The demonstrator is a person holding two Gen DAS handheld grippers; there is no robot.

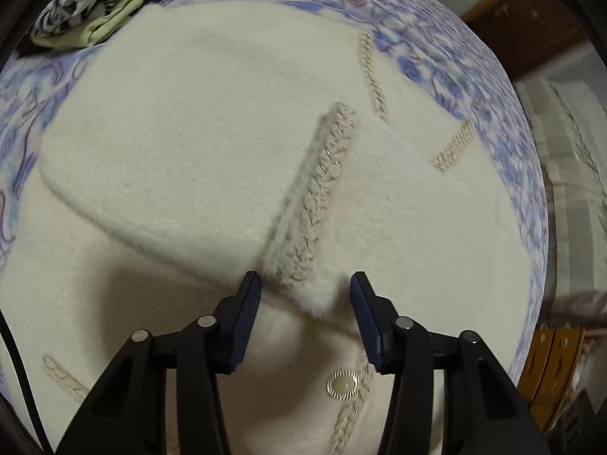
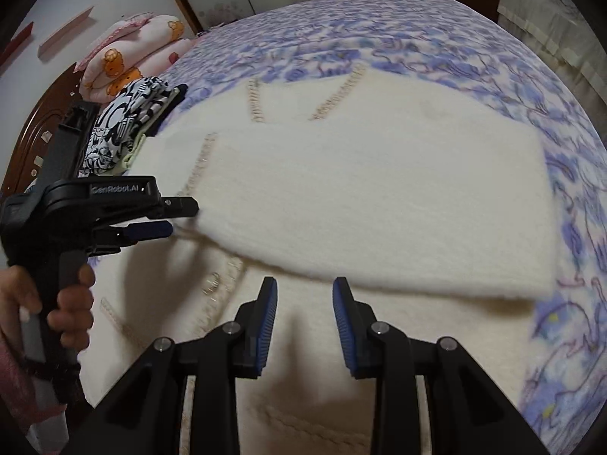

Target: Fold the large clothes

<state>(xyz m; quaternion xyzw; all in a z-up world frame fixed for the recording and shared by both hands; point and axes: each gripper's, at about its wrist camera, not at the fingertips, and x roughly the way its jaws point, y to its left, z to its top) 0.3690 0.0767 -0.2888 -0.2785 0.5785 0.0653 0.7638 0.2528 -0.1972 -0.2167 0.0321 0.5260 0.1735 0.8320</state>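
Observation:
A large cream fleece coat (image 1: 197,159) with braided trim and a gold button (image 1: 343,383) lies on the bed, one part folded over the body. It also fills the right wrist view (image 2: 379,197). My left gripper (image 1: 305,288) is open, with the trimmed corner of the folded flap lying between its fingers. In the right wrist view the left gripper (image 2: 182,216) sits at the flap's left edge. My right gripper (image 2: 304,292) is open and empty, hovering just before the flap's near edge.
The bed has a blue floral sheet (image 2: 474,49). A stack of folded clothes, black-and-white on top, (image 2: 125,121) sits at the coat's left. Pink pillows (image 2: 132,53) lie by the wooden headboard (image 2: 30,144). The bed edge drops off at the right (image 1: 546,227).

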